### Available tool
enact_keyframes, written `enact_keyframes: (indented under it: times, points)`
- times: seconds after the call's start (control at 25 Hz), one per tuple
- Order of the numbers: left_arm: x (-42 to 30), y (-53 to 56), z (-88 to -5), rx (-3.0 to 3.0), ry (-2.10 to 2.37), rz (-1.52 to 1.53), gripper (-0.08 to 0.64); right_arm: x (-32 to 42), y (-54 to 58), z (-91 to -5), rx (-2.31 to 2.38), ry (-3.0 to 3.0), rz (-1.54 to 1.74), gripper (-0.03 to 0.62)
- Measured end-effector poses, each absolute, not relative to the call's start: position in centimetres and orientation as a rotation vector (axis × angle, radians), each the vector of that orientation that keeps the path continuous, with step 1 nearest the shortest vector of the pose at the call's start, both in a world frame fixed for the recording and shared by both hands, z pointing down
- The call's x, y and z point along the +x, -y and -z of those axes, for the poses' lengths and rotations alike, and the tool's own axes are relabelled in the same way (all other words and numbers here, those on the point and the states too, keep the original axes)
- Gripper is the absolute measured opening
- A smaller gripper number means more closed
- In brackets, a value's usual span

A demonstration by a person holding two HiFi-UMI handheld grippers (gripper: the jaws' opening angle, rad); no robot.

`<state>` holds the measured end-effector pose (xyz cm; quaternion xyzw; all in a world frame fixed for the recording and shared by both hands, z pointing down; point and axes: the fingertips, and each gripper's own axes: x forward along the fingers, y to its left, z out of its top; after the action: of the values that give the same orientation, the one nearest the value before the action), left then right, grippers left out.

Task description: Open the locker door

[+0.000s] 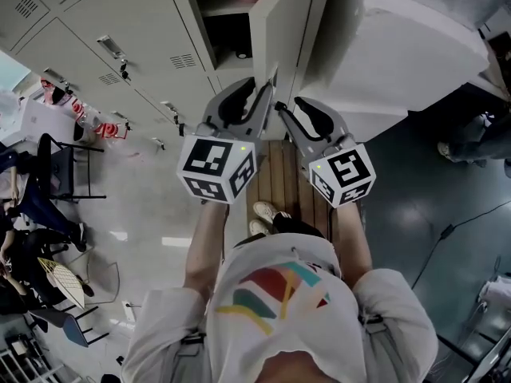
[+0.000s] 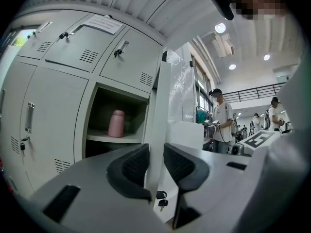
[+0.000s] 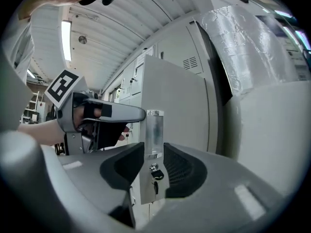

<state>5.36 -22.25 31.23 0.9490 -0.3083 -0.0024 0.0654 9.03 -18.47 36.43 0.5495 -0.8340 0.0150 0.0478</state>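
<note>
Nearest: left gripper pinched on the free edge of the locker door, pads tight against both faces, jaws at a middling gap. Right gripper on the outer face of the same door, closed narrow round the upright metal handle, pads seemingly hard up against its two sides. Keys dangling from the lock just under the handle, low between the right jaws. In the head view, both grippers side by side, tips meeting at the door edge from either side, above a wooden bench. Door swung well out from the locker bank, seen edge-on in the left gripper view. Behind it, open compartment with a shelf and a pink bottle upright on it. Further off, closed grey lockers with vents and handles, to the left and above. Far back on the right of the left gripper view, person in white shirt standing, others behind, too small for detail.
</note>
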Motion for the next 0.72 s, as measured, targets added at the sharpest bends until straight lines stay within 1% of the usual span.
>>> enact_keyframes:
  times: [0.72]
  points:
    - [11.6,18.1,-31.3,2.961,0.615,-0.026,0.1,13.1,13.8,-37.5,1.85,2.442,-0.153,0.117]
